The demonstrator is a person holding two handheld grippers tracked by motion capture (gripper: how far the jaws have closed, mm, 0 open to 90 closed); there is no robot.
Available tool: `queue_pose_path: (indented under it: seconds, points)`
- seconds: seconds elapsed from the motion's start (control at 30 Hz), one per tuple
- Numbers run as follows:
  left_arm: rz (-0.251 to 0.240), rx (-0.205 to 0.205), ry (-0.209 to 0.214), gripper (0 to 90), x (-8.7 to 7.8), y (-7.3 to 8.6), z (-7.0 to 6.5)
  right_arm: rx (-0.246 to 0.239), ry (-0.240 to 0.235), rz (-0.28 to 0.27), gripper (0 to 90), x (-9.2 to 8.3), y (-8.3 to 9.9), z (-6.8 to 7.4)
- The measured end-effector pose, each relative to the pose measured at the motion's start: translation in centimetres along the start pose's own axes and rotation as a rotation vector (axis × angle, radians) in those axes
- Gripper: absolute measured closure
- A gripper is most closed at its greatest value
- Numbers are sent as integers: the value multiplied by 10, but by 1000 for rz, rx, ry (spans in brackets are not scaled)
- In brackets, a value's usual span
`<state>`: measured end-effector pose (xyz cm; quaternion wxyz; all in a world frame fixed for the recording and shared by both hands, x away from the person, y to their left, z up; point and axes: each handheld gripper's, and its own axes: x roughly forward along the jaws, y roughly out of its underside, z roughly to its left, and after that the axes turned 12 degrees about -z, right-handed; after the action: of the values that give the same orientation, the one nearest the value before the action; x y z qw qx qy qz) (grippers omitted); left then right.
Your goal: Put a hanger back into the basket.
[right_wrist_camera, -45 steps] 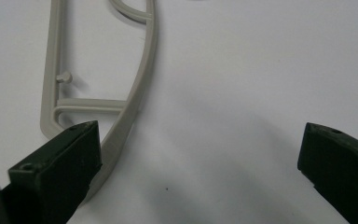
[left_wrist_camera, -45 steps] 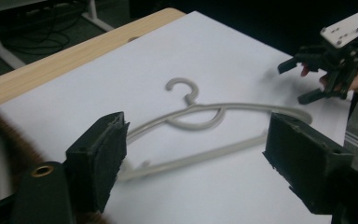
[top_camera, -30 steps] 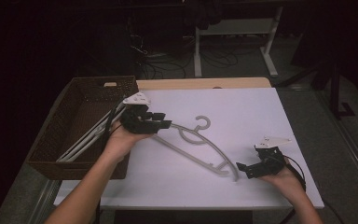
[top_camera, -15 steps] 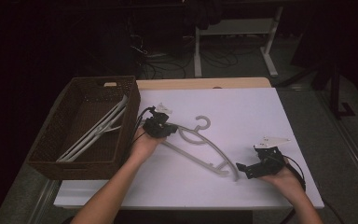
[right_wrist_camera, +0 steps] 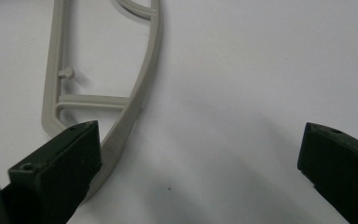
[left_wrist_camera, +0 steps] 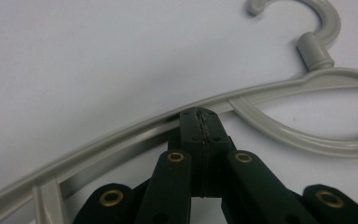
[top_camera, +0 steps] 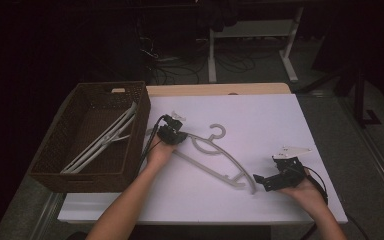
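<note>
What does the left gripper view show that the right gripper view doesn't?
Left gripper view alone: the hanger's hook and neck, and the left claw shut, its tips against the hanger's upper arm with nothing between them.

Right gripper view alone: the hanger's end corner with a small peg, and the right claw open wide, one pad beside the hanger's end.

Both: the same grey hanger lying flat on the white table.
</note>
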<state>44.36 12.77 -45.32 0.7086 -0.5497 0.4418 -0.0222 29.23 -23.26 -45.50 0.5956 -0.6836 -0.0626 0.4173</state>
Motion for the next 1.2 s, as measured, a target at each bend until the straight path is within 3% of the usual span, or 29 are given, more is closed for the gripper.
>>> queue_pose_path:
  seconds: [0.47,0.57,0.63,0.73,0.87,1.1,1.2]
  points:
    - [-2,47,10,898,49,-36,1,-2,-7,-3,0,0,0,0]
    - [-11,38,24,897,52,-40,2,3,-10,-7,0,0,0,0]
    - [-25,8,39,879,46,-41,3,11,-15,-11,0,-1,0,0]
    - [-47,-7,80,781,31,-41,2,18,-26,-15,100,-3,-1,0]
    - [-84,-39,139,580,3,-37,-1,29,-41,-3,248,-4,-3,2]
    - [-89,-17,255,382,-35,-16,-13,28,-40,54,631,4,-15,5]
    - [-88,-7,271,320,-47,-7,-18,17,-31,89,772,14,-21,5]
